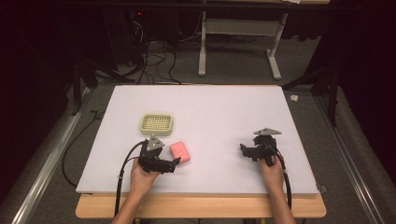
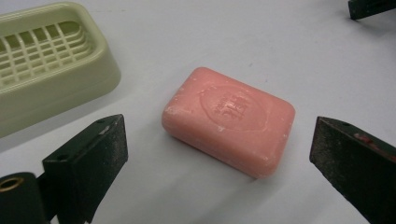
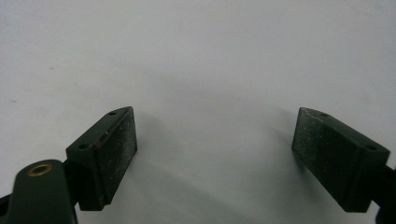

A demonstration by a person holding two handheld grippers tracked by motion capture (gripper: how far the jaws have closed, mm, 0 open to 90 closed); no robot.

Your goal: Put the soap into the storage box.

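At the left of the white table (image 1: 210, 100) sits a pale green soap dish (image 1: 157, 124) with a slotted grid floor, lying flat with its long side running across the table. Just in front of it, the person's left hand (image 1: 142, 175) holds the left gripper (image 1: 173, 164), whose jaws stand wide apart and point rightward toward the pink soap bar (image 1: 180, 152). The bar lies flat on the table, just right of and slightly nearer than the dish, apart from it. In the high view its long axis runs diagonally, from the far left corner toward the near right. In the left gripper view the soap bar (image 2: 229, 120) lies ahead of and between the two black jaws, stamped face up, touching neither pad; the soap dish (image 2: 51, 65) shows at upper left.

Well to the right, the right hand (image 1: 272, 172) holds the right gripper (image 1: 244, 150) pointing leftward. Its jaws are spread wide over bare table in the right gripper view, with nothing between them.
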